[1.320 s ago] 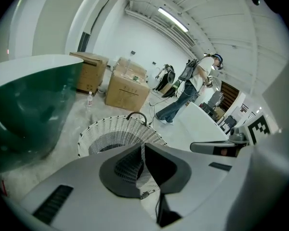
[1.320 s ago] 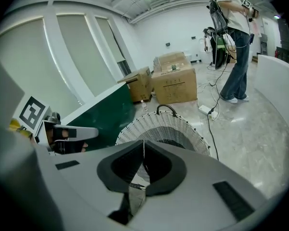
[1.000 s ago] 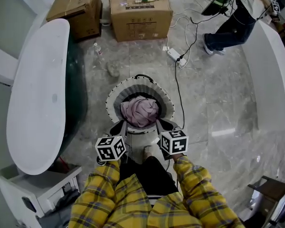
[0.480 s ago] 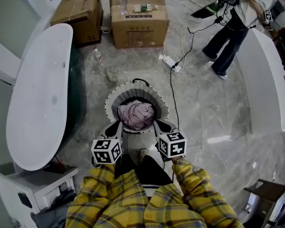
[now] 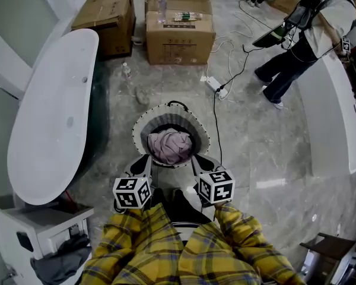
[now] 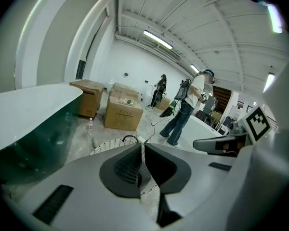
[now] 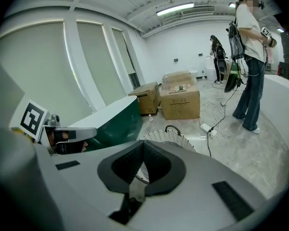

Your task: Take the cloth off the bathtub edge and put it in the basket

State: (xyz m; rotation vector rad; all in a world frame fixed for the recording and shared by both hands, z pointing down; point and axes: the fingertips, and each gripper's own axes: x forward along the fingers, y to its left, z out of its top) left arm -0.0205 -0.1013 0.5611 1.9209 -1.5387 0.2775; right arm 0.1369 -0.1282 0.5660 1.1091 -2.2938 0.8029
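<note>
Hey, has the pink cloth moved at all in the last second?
No. The pink cloth still lies bunched in the middle of the basket, sitting the same way against its rim as before.

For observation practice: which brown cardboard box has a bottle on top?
The larger brown cardboard box, right of the bare-topped box; a clear bottle stands on it.

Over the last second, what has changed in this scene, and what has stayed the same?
Both grippers drew back a little from the basket. The left gripper and the right gripper remain shut and empty; nothing was taken or released. The person in the background stepped to a new stance. The pink cloth stayed in the basket.
</note>
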